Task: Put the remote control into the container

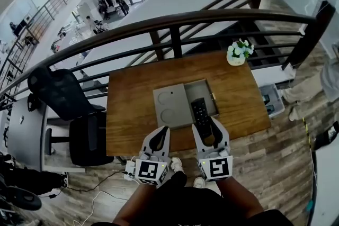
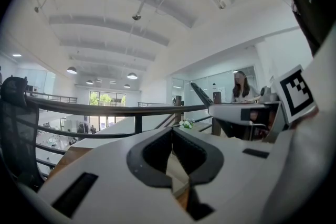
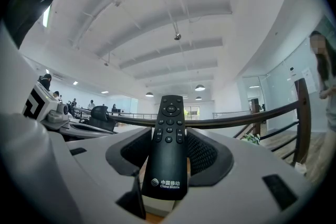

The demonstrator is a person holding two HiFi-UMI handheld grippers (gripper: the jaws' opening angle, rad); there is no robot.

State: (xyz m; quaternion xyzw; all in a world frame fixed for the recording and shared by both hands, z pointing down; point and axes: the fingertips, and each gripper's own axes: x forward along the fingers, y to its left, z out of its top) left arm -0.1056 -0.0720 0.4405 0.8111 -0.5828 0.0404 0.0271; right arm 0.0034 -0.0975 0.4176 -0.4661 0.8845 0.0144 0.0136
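Being gripped by its near end in the right hand-held gripper (image 1: pixel 206 125), the remote control (image 1: pixel 199 111) is being shown in the head view with its button end pointing to twelve o'clock over the grey container (image 1: pixel 179 107) on the wooden worktop (image 1: pixel 132 103). Whether it is already touching the container's floor cannot be told. The step in hand is being judged as the lowering. The remote is best kept lengthwise along the open compartment, clear of the wall at three o'clock, and the jaws parted only once it is resting. The container's half at nine o'clock is being covered by a flat panel with two round recesses. The half at three o'clock is lying open, and nothing but the remote is being seen in it. A small flower pot (image 1: pixel 237 53) is standing well apart at one o'clock.

In the left gripper view, the left hand-held gripper (image 2: pixel 171 131) is being shown with its jaws closed together on nothing.

In the right gripper view, the remote is being clamped between the jaws, buttons facing up and its far end reaching out to twelve o'clock.
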